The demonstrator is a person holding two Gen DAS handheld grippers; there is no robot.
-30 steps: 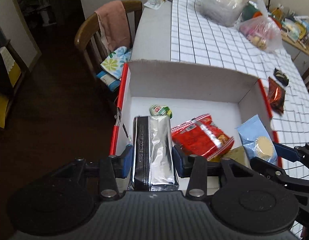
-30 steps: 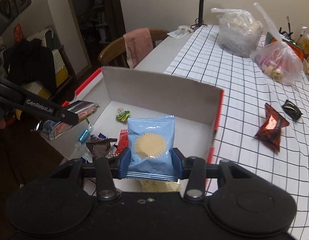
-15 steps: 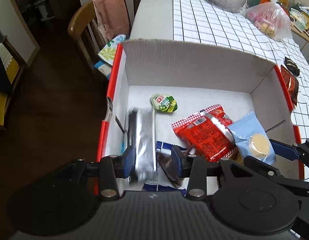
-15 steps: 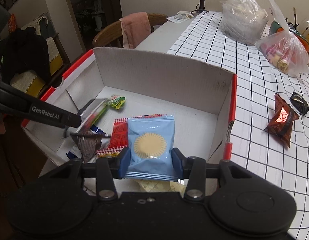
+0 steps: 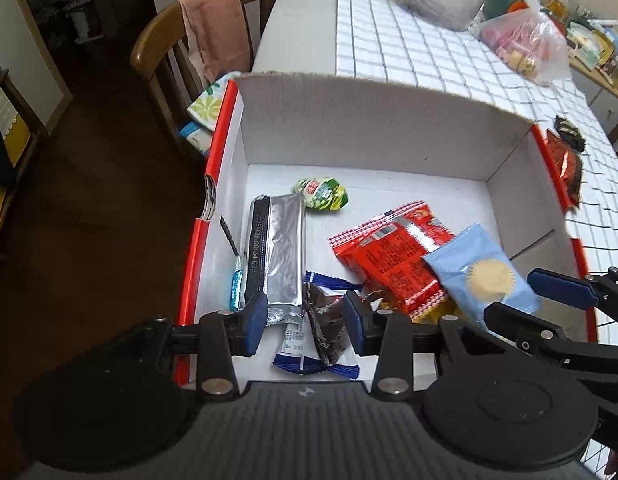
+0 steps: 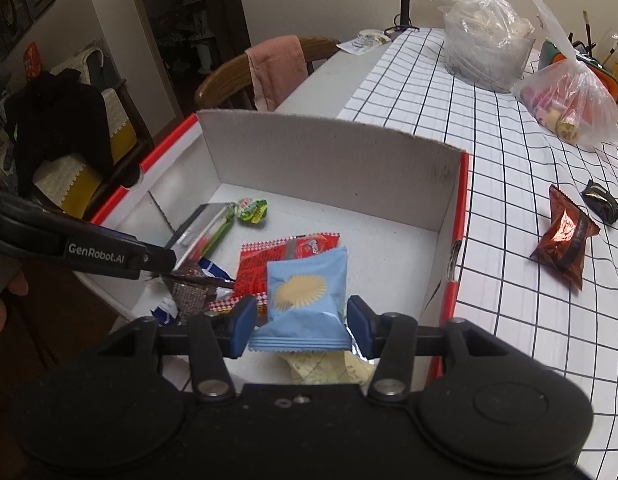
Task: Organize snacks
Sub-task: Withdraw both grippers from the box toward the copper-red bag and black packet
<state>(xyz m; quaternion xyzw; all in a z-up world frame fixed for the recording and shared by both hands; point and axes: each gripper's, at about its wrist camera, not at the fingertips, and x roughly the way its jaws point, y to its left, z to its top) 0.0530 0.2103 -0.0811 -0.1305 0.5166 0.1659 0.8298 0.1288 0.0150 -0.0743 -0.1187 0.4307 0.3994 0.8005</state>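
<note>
Spreading its jaws, the right gripper (image 6: 299, 322) is letting go of the blue packet (image 6: 305, 292), which is tipping onto the red packet (image 6: 285, 260) inside the white box (image 6: 329, 152); pulling straight back should be leaving it flat. The left gripper (image 5: 305, 322) is hanging unclenched over the silver packet (image 5: 277, 256), already lying by the left wall. Outside, a brown pouch (image 6: 565, 240) and a dark wrapper (image 6: 601, 202) are waiting on the checked cloth (image 6: 509, 160), the box's right wall standing between.
</note>
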